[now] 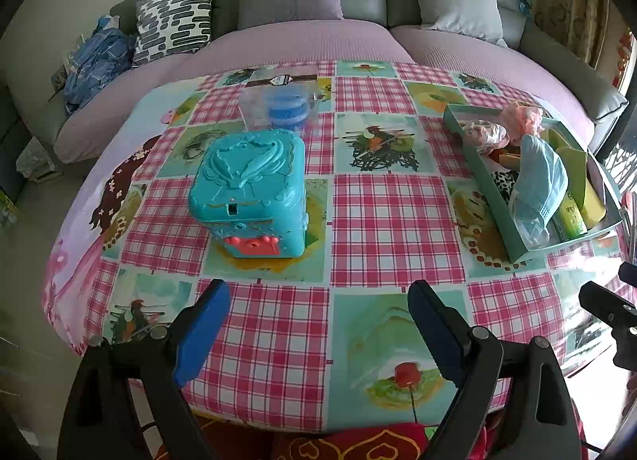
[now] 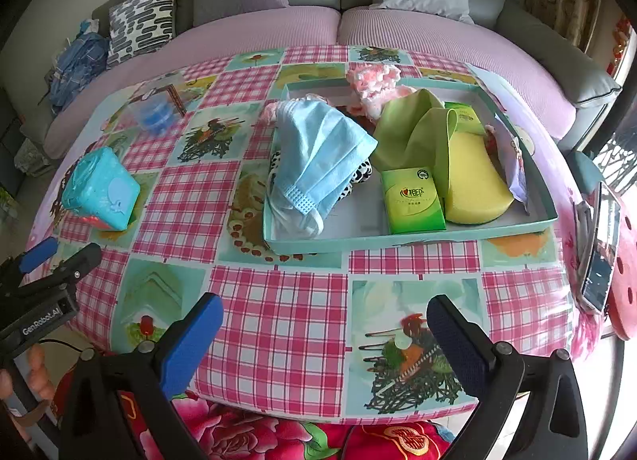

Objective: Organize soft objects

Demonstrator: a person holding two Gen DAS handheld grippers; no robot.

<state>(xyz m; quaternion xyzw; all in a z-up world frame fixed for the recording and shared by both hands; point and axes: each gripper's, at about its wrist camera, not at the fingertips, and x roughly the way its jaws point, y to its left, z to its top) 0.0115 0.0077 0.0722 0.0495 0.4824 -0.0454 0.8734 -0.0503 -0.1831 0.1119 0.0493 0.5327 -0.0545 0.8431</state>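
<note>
We had both tools hanging over the near edge of the table [image 1: 370, 221], each tilted down at the cloth. The left gripper [image 1: 318, 324] had its blue pads spread wide with nothing between them, only checked tablecloth showing in the gap. The right gripper [image 2: 324, 336] stood just as wide apart and just as empty.

The soft things were already gathered in the shallow teal tray [image 2: 398, 239], which in the right wrist view sat at about twelve o'clock from our right tool, and in the left wrist view at about two o'clock. In it lay the blue face mask [image 2: 318, 157] draped over the tray's left end, a green cloth [image 2: 414, 137] folded across the middle, the yellow sponge [image 2: 473, 189] to the right, a green tissue pack [image 2: 412, 199] in front, and a pink knitted piece [image 2: 374, 81] spilling over the far rim. We judged the tray served as the collecting place, which is why the loose items were heaped there.

The hard turquoise box [image 1: 251, 189] stood at eleven o'clock from our left tool, well apart from the tray, and probably stayed out because it is not soft.
</note>
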